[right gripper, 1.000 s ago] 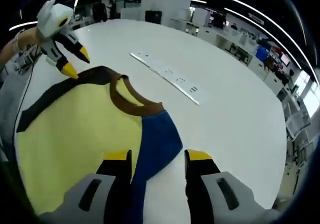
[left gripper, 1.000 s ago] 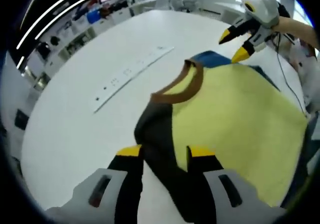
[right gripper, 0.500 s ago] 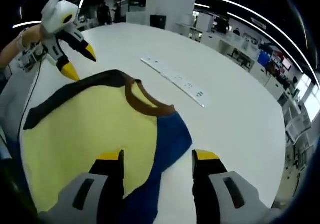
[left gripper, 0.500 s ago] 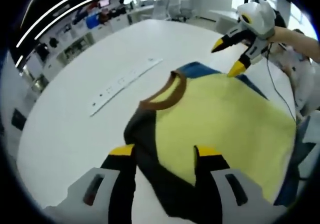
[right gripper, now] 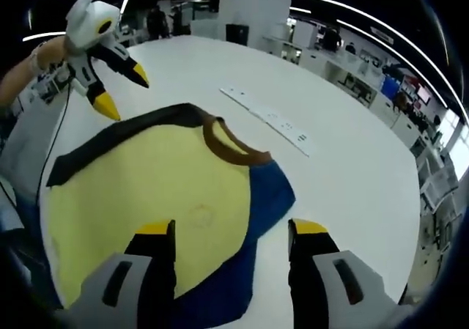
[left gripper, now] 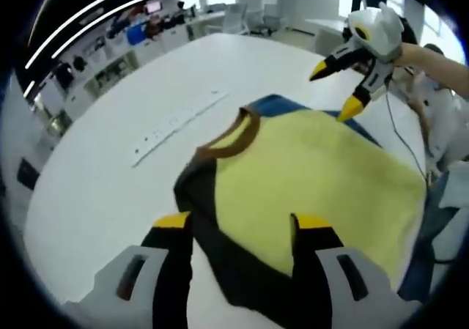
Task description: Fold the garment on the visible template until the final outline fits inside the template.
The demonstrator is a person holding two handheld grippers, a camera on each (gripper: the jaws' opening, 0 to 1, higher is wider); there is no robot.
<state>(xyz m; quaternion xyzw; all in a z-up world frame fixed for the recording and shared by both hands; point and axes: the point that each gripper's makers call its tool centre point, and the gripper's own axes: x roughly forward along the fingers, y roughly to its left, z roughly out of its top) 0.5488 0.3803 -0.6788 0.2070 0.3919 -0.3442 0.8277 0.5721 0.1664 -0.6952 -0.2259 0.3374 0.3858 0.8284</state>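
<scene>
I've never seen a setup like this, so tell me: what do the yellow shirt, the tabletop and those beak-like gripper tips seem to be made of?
Shirt: soft matte knit fabric, probably cotton; it drapes and has a ribbed brown collar.
Table: smooth white, faintly glossy surface, perhaps laminate.
Left gripper and right gripper: hard black plastic jaws with yellow tips, by their look.

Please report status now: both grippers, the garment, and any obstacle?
Left gripper open above dark sleeve. Right gripper open above blue sleeve. Yellow garment flat on white table, unfolded. White strip beyond collar, apart.

Open-plan office or lab: large white counter [right gripper: 352,160], rows of desks [right gripper: 344,80], long ceiling strip lights [left gripper: 95,10].
</scene>
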